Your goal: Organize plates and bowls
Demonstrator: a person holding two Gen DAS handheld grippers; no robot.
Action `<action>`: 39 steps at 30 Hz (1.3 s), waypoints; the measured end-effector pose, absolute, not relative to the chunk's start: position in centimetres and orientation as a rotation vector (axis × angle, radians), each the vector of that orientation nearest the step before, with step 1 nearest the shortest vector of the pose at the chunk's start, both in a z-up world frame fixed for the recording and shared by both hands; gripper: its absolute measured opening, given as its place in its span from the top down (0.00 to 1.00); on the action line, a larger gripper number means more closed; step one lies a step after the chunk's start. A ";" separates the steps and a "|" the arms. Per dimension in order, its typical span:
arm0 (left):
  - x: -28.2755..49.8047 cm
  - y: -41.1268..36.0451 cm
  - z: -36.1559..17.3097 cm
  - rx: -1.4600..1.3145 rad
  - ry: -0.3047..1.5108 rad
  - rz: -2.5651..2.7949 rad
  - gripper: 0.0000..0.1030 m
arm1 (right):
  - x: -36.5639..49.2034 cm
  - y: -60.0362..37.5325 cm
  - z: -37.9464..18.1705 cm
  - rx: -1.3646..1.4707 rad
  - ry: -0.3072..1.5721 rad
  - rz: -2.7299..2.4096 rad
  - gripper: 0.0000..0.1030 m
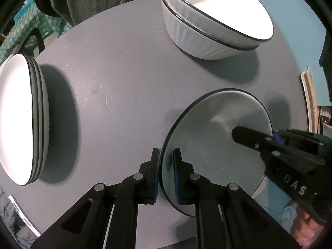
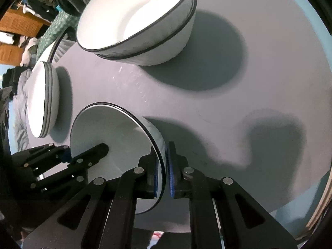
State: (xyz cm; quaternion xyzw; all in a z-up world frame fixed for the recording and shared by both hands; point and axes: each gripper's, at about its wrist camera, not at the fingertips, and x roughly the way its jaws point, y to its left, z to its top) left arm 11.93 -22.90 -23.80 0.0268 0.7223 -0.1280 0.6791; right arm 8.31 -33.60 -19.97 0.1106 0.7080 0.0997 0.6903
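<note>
From the left view, the left gripper (image 1: 166,174) pinches the near rim of a small white black-edged bowl (image 1: 215,145) on the round grey table (image 1: 124,83).

From the right view, the right gripper (image 2: 164,170) pinches the opposite rim, probably to share its weight. Stacked bowls (image 2: 141,20) wait nearby.

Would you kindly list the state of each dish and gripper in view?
Held bowl: gripped at opposite rim edges by both grippers.
Left gripper: shut on the bowl's rim.
Right gripper: shut on the rim.
Stacked bowls: nested, on the table.
Stacked plates: piled, on the table.
</note>
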 end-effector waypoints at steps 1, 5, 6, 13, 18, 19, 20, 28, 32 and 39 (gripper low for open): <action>12.0 -22.9 -23.9 0.057 1.625 -0.293 0.89 | 8.2 -34.0 -20.0 0.248 1.588 0.222 0.90; 12.1 -23.6 -23.9 0.061 1.628 -0.313 0.90 | 7.8 -34.9 -20.0 0.235 1.590 0.223 0.92; 12.0 -23.4 -23.8 0.059 1.629 -0.320 0.90 | 7.8 -35.0 -19.9 0.236 1.587 0.221 0.93; 12.3 -21.3 -23.2 0.011 1.639 -0.315 0.93 | 8.0 -34.1 -19.6 0.250 1.589 0.212 0.94; 12.7 -20.6 -21.8 0.021 1.632 -0.318 0.93 | 7.9 -33.7 -18.8 0.292 1.589 0.214 0.94; 12.6 -20.7 -21.6 0.024 1.626 -0.320 0.93 | 8.0 -33.6 -18.6 0.297 1.587 0.215 0.94; 12.7 -20.6 -21.0 0.027 1.616 -0.324 0.93 | 8.0 -33.5 -18.3 0.300 1.586 0.215 0.94; 13.5 -21.0 -17.2 0.039 1.554 -0.336 0.93 | 8.6 -33.3 -15.1 0.294 1.547 0.208 0.93; 14.3 -21.6 -15.3 0.026 1.516 -0.354 0.93 | 9.8 -34.0 -13.3 0.291 1.521 0.203 0.93; 17.4 -22.1 -13.3 0.025 1.446 -0.362 0.93 | 12.3 -33.8 -11.1 0.271 1.466 0.192 0.93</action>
